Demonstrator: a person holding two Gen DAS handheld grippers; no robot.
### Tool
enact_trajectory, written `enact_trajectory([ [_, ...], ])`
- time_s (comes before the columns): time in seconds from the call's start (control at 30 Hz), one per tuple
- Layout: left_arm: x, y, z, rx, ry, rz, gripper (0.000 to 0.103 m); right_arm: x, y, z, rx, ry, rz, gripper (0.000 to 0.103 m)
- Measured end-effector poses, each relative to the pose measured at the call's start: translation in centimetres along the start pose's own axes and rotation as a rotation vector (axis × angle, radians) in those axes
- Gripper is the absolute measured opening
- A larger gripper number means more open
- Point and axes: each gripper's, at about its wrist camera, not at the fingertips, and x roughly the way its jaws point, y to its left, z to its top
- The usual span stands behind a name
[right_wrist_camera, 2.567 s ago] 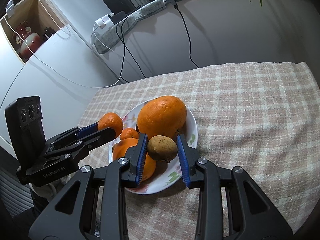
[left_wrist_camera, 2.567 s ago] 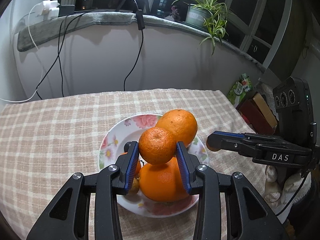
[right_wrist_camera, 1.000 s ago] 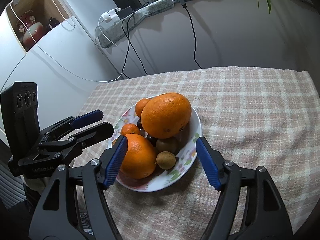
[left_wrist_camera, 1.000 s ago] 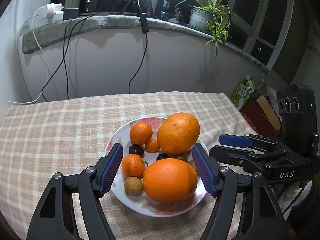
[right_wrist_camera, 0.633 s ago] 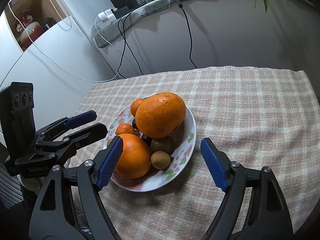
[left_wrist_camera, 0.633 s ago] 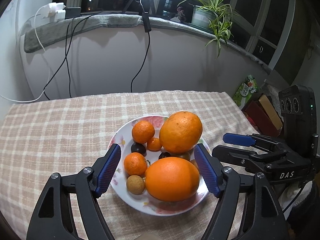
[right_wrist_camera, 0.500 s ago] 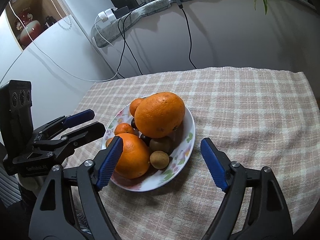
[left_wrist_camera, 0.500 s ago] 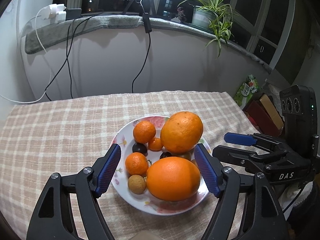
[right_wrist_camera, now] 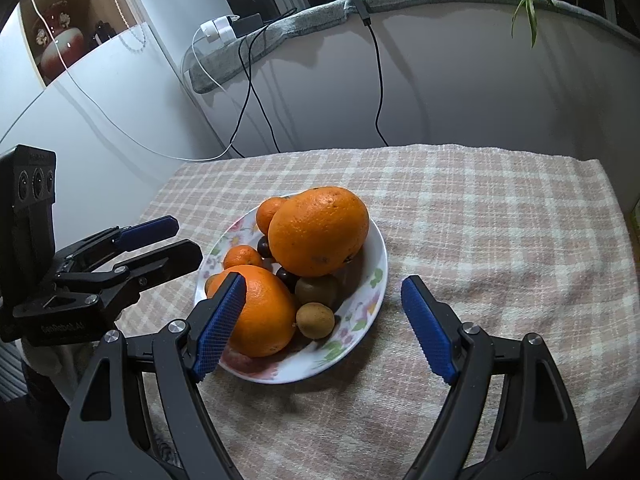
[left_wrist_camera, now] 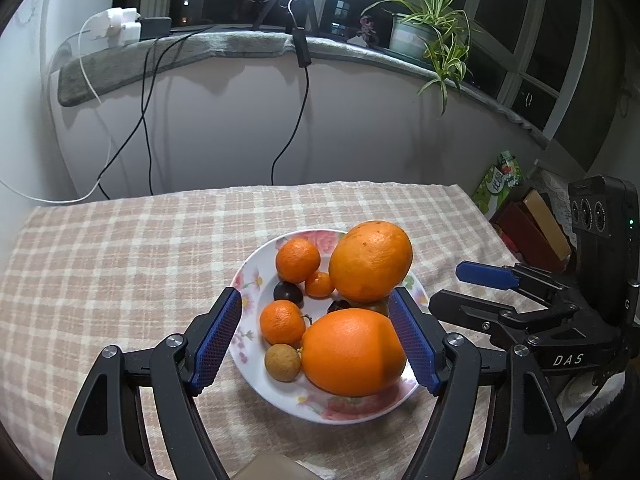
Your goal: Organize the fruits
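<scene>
A flowered plate (left_wrist_camera: 256,276) on the checked tablecloth holds a heap of fruit. Two big oranges, one on top (left_wrist_camera: 370,260) and one in front (left_wrist_camera: 352,352), lie with mandarins (left_wrist_camera: 298,260), a dark plum (left_wrist_camera: 287,294) and a small brown fruit (left_wrist_camera: 282,362). From the right wrist view the plate (right_wrist_camera: 372,280) also shows two brown kiwis (right_wrist_camera: 316,320). My left gripper (left_wrist_camera: 316,295) hangs open just short of the plate, its pads wide of the fruit. My right gripper (right_wrist_camera: 323,281) is open too, on the plate's right side, and holds nothing. Each gripper appears in the other's view: right (left_wrist_camera: 460,288), left (right_wrist_camera: 188,238).
The cloth-covered table (right_wrist_camera: 500,220) ends at a white curved wall with hanging cables (left_wrist_camera: 288,140). A ledge above carries a potted plant (left_wrist_camera: 432,36) and chargers. Boxes (left_wrist_camera: 532,232) stand past the table's right edge. A tall white cabinet (right_wrist_camera: 100,120) stands on the left.
Earlier the left gripper gripped a mandarin and the right a kiwi; both fruits now lie on the plate. Both sets of jaws have opened wide and drawn back slightly.
</scene>
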Motion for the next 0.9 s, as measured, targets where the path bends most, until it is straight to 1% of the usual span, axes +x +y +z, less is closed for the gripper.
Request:
enact_trajectory([
  [0.27, -0.5, 0.0, -0.4, -0.003, -0.008, 0.018, 0.076, -0.6, 0.7, 0.0, -0.044, -0.03, -0.057, 0.082],
  [0.7, -1.6, -0.3, -1.0, 0.003, -0.028, 0.043, 0.076, -1.9, 0.9, -0.4, -0.034, -0.087, -0.12, 0.083],
  [0.9, -2.0, -0.4, -1.1, 0.002, -0.041, 0.056, 0.076, -2.6, 1.5, -0.4, -0.055, -0.105, -0.152, 0.083],
])
